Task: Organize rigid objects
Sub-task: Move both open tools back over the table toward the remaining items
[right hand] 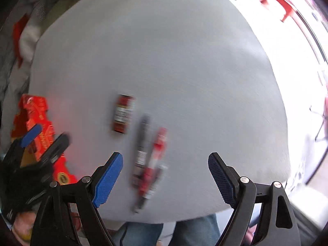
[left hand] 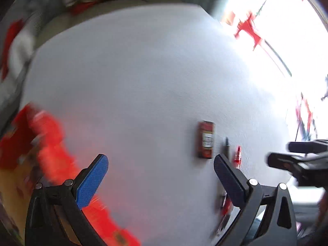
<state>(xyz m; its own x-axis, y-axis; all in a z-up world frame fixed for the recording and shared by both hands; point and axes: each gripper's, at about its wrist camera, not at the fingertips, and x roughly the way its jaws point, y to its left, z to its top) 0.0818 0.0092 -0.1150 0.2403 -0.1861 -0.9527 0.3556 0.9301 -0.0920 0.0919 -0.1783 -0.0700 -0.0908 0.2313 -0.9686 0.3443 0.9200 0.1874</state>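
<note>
The left gripper (left hand: 161, 176) stands with its blue-padded jaws spread wide and nothing between them, tilted steeply down over a round, pale grey table (left hand: 133, 71). The right gripper (right hand: 165, 176) is likewise parted and empty, angled down over the near edge of the same table, with the person's blue-trousered legs (right hand: 184, 233) showing below the rim. From the right wrist view, just ahead of the right gripper and slightly toward its left jaw, lie three pens side by side and touching: a dark grey marker pen (right hand: 141, 143), a red-capped pen (right hand: 157, 149) and a thinner pen partly under them, all blurred. Just beyond them, a little apart, rests a small dark red rectangular box with a white label (right hand: 123, 113). At the table's left edge sits a bright orange-red toy blaster (right hand: 39, 123), and the left gripper hangs in front of it in that view. Nothing is held, so the step in hand looks like an approach before a first pick. The next move probably calls for lowering one gripper over a single object, most likely the box, which lies clear of its neighbours; the pens touch, so picking one needs the jaws aligned across its barrel without dragging the others.
</note>
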